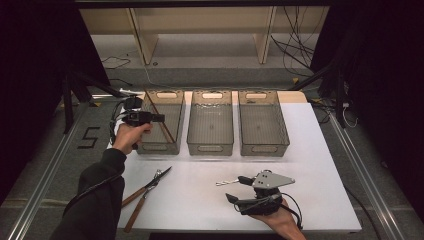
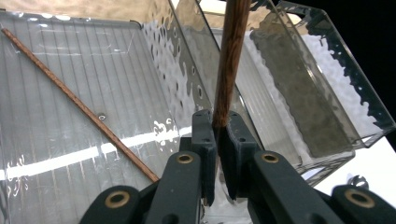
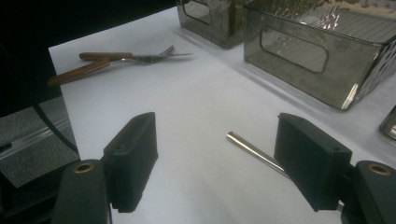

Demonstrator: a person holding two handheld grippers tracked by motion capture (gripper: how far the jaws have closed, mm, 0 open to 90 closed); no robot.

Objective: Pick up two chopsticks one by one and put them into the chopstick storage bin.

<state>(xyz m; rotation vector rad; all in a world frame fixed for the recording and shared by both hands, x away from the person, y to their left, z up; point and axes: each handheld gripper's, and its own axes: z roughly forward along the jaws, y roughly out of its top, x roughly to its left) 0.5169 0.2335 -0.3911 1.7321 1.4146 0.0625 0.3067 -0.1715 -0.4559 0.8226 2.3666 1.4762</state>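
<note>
A brown wooden stick (image 2: 229,60), probably a chopstick, is pinched by the left gripper (image 2: 218,135) above the left bin (image 1: 161,121), while the right gripper (image 3: 215,158) is held spread.

large black "5" (image 1: 88,137) on the grey floor (image 1: 60,165) left of the table (image 1: 310,165)

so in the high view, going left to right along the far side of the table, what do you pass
left hand-held gripper holding a wooden stick over the left bin → middle bin → right bin
</note>
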